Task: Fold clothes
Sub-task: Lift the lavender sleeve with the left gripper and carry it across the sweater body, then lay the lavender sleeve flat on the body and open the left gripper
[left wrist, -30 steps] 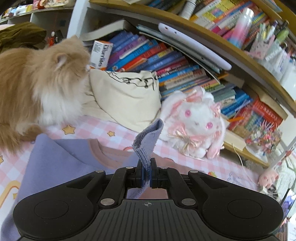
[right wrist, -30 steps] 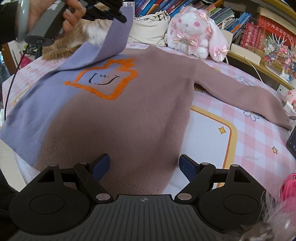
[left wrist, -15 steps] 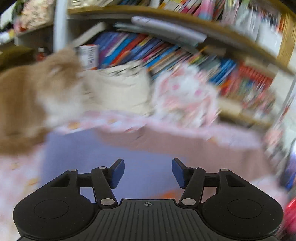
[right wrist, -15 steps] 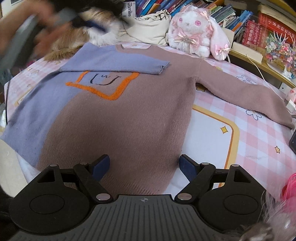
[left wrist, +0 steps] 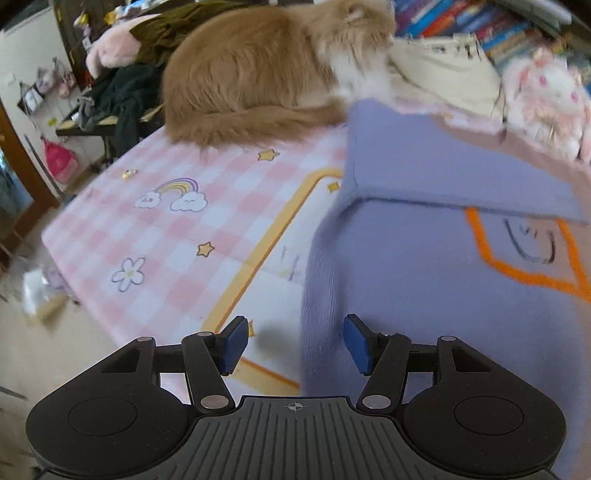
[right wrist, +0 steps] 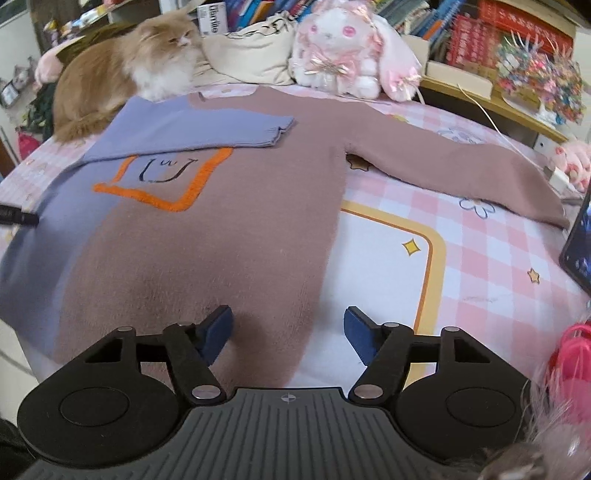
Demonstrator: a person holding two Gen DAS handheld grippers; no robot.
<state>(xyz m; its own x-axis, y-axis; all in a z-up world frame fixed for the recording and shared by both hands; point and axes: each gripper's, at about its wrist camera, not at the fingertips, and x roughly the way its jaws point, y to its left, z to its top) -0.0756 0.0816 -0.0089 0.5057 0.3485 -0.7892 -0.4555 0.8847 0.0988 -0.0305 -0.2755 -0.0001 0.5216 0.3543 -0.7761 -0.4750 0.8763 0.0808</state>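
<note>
Two grippers, both empty. Your left gripper (left wrist: 293, 345) has its blue pads spread wide, hanging just over the lavender side edge of the sweater (left wrist: 424, 280); nothing sits between the pads, and whether the right pad brushes the knit I cannot tell. Your right gripper (right wrist: 288, 334) is spread just as wide, poised above the brown hem, holding nothing; its left pad is over the knit, its right pad over the white panel of the checked cloth (right wrist: 480, 266).

One sweater (right wrist: 229, 221) lies flat and face up on that pink-and-white checked cloth, half lavender, half brown, with one orange-outlined face patch (right wrist: 162, 177) on the chest. Count the sleeves: two. The lavender sleeve (right wrist: 192, 129) is folded across the chest, its cuff lying on the brown half just above the patch. The brown sleeve (right wrist: 461, 170) is stretched out straight to the right on the cloth.

Further back, left to right: one fluffy ginger cat (right wrist: 122, 70) sits at the sweater's lavender shoulder, one cream tote bag (right wrist: 251, 55) beside it, then one white-and-pink plush rabbit (right wrist: 340, 48) just past the collar. Shelves of books (right wrist: 498, 33) run behind them.
</note>
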